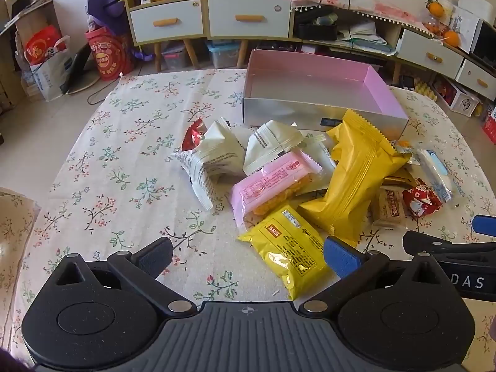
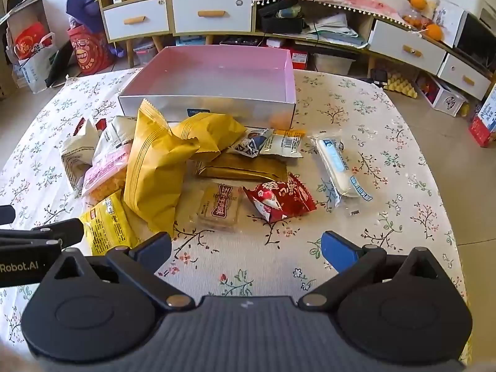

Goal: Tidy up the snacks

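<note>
Both grippers are hovering wide open w/ nothing held: left gripper (image 1: 248, 255) near the pile's left side, right gripper (image 2: 246, 248) near its right side. Snacks are lying heaped on the table (image 1: 124, 155), just in front of the empty pink box (image 1: 313, 80) at the far side. Nearest the left gripper is the small yellow pack (image 1: 286, 248), touching its right finger, long axis running near-to-far; the red pack (image 2: 280, 198) is sitting straight ahead of the right gripper, probably its easiest pick.
</note>
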Motion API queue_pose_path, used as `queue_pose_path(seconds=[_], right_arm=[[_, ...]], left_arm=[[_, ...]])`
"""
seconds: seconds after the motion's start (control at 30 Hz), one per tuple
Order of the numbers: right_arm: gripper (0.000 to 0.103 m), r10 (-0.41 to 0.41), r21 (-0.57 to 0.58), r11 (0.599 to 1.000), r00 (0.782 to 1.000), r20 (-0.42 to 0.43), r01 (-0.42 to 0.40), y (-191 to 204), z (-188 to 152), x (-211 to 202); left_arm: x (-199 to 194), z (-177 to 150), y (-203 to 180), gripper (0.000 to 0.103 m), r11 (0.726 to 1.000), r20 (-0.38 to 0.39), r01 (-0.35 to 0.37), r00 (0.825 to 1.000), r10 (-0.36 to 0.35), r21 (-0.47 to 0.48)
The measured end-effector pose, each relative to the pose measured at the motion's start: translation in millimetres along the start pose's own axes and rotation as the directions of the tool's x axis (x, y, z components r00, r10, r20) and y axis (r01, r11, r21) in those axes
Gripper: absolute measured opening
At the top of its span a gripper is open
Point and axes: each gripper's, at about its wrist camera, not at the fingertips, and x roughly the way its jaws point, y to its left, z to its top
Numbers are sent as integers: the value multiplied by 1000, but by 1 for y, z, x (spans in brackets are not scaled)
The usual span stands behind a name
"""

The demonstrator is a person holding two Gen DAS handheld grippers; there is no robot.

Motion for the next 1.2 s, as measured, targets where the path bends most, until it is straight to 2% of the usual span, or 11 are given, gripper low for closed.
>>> queue_pose_path(seconds=[1.2], right_arm=[[103,-7,27,1000,1000,-4,7,-2,0,0]], left_arm=[[0,1,3,103,1000,-1,-1,1000,1,-2]])
